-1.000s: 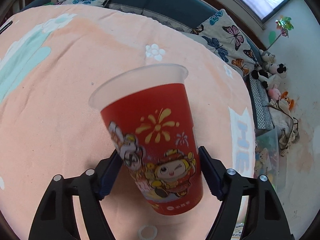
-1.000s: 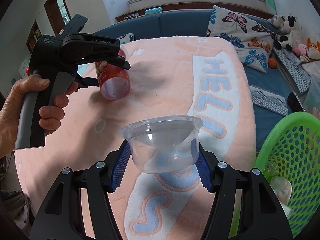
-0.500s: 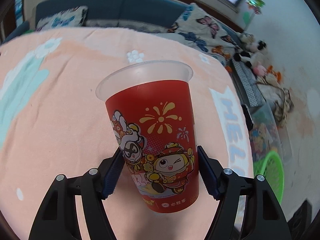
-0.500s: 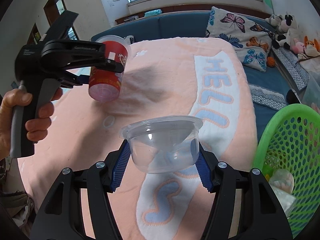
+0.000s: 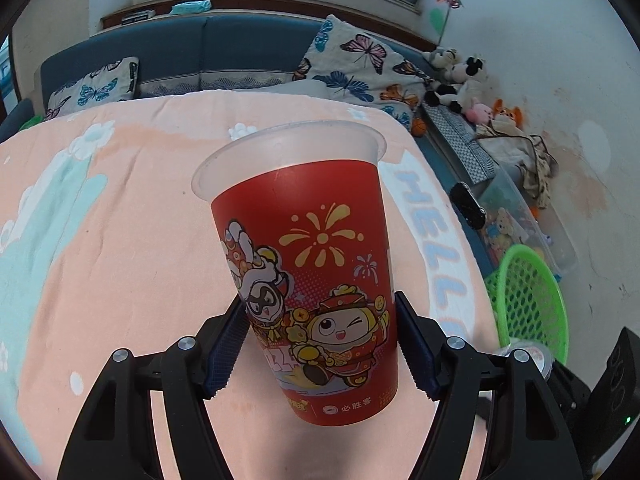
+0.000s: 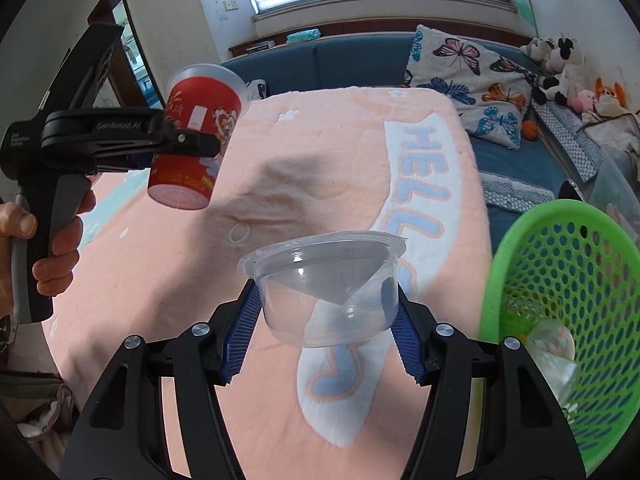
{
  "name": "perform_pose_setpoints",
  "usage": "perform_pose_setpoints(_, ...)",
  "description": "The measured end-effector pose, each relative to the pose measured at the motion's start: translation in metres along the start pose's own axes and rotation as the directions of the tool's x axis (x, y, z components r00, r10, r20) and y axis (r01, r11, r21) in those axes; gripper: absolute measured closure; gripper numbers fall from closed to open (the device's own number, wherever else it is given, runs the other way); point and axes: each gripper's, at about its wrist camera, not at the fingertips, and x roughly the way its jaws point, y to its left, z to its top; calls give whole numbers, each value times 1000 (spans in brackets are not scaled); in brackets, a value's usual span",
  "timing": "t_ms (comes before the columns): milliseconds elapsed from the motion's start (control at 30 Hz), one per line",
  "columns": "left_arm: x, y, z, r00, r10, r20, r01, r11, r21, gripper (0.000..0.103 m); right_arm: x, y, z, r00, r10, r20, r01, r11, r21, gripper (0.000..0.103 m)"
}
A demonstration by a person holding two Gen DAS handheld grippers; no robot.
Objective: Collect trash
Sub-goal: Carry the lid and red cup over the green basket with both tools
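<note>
Here, nearest the right wrist camera, the right tongs [image 6: 322,320] pinch a clear plastic bowl [image 6: 324,280] by its sides, its rim up and its base clear of the cloth below. Nearest the left wrist camera, the left tongs [image 5: 320,340] clamp the lower half of a red cartoon cup [image 5: 312,272], which stands nearly upright with its frosted rim tipped slightly away. In the right view the person's hand [image 6: 48,248] grips the handle of that tool, and the cup hangs in the air above the desk [image 6: 160,280], which is covered by a peach cloth with pale blue "HELLO" lettering. A small white ring [image 6: 239,234] lies on the cloth between cup and bowl. Just off the desk's right edge stands a green mesh basket [image 6: 568,280] with some pale wrappers already inside. Farther back, a blue sofa [image 6: 352,64] carries butterfly cushions [image 6: 468,80], and soft toys [image 6: 560,68] sit at its far right end under the window.
</note>
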Motion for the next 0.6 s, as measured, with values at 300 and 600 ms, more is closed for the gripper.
perform_pose_setpoints(300, -20, -10, -20, 1000, -19, -8, 19, 998, 62, 35, -28, 3, -17, 1000, -24, 18, 24, 1000, 6, 41)
perform_pose_setpoints(600, -34, -34, -31, 999, -48, -9, 49, 989, 137, 35, -50, -3, -30, 998, -47, 37, 46, 998, 38, 41)
